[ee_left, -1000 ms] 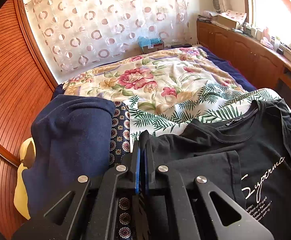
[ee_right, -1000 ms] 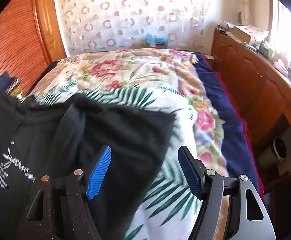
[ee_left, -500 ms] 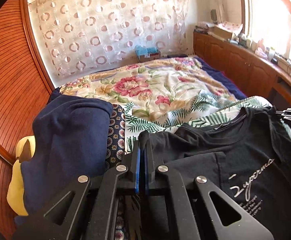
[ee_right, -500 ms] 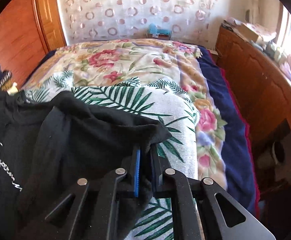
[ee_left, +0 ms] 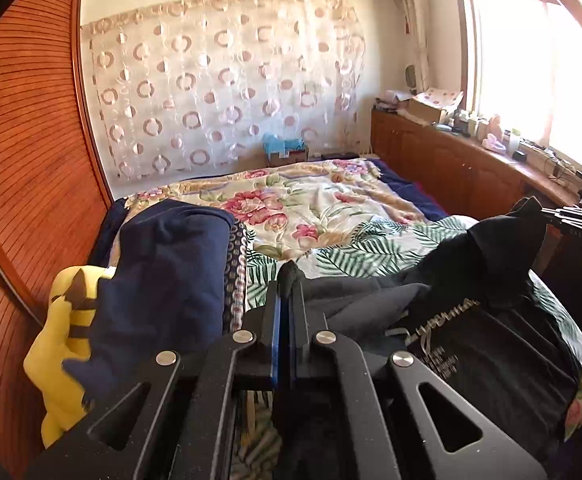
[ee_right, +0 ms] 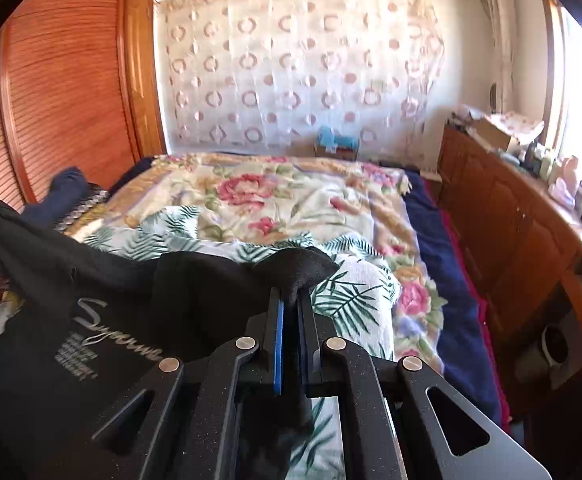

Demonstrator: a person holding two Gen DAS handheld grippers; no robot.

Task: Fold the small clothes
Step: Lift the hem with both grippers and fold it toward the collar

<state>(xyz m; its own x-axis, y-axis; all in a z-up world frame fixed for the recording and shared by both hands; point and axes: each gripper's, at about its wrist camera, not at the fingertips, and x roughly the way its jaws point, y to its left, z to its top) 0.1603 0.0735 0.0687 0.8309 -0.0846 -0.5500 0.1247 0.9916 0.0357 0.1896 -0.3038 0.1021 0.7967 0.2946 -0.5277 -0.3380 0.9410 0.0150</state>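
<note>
Above the floral and palm-leaf bedspread (ee_left: 331, 216), a black cotton T-shirt with white script lettering (ee_left: 491, 344) hangs stretched between both tools. At 6 o'clock in each wrist view, the left tool (ee_left: 287, 280) and right tool (ee_right: 293, 296) are each clamped on a shirt corner. A folded navy garment (ee_left: 171, 272) lies at 9 o'clock.

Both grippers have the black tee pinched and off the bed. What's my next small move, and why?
Probably carry both grips forward together to lay the black T-shirt flat over the palm-print blanket. The left gripper and right gripper are each shut on an edge, and the cloth sags crumpled between them.
</note>
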